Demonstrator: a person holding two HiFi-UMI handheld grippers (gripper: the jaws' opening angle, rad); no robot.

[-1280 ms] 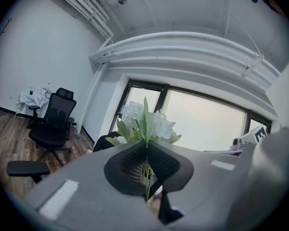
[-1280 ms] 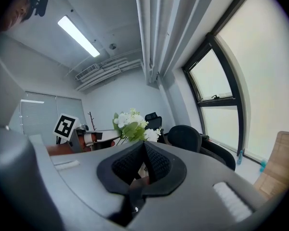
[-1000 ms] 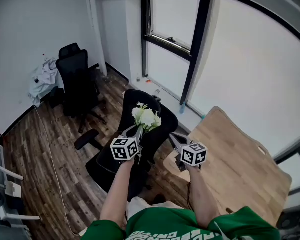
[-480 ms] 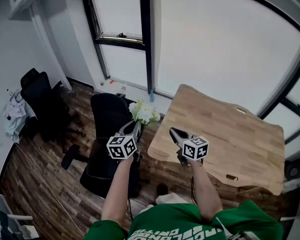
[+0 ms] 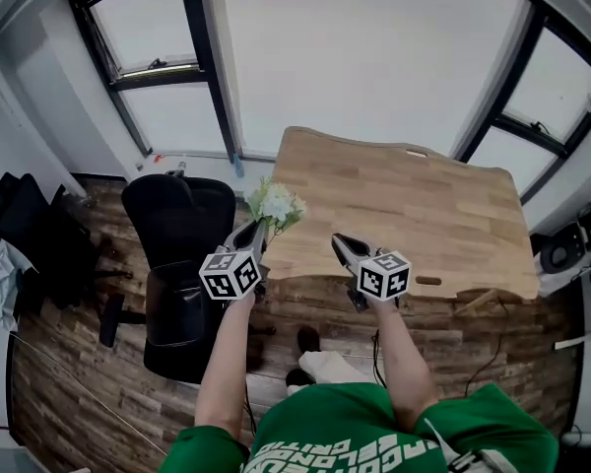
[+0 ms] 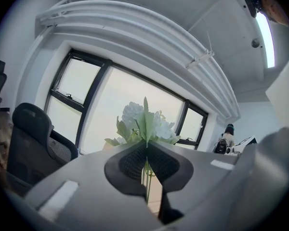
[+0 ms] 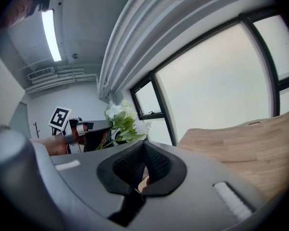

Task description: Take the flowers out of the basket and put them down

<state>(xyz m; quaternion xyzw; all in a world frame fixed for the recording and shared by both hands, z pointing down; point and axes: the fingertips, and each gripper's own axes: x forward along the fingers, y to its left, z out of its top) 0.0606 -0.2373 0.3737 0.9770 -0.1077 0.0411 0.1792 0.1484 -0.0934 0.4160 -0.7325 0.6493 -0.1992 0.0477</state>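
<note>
A bunch of white flowers with green leaves [image 5: 274, 204] stands upright from my left gripper [image 5: 251, 233], which is shut on the stems. In the left gripper view the flowers [image 6: 147, 123] rise just past the closed jaws, and a thin stem runs down between them. The blooms hang over the near left corner of the wooden table [image 5: 414, 195]. My right gripper [image 5: 343, 245] is level beside them, above the table's front edge, jaws together and nothing held. The right gripper view shows the flowers [image 7: 123, 121] to its left. No basket is in view.
A black office chair [image 5: 177, 230] stands left of the table, under my left arm. A second dark chair [image 5: 20, 225] is at the far left. Large windows [image 5: 374, 57] run behind the table. A speaker [image 5: 561, 249] sits at the right edge. Wood floor lies below.
The view has swung right, bringing the table from the right side to the centre. Both grippers moved with it from over the chair to the table's front edge; the flowers stay held.
</note>
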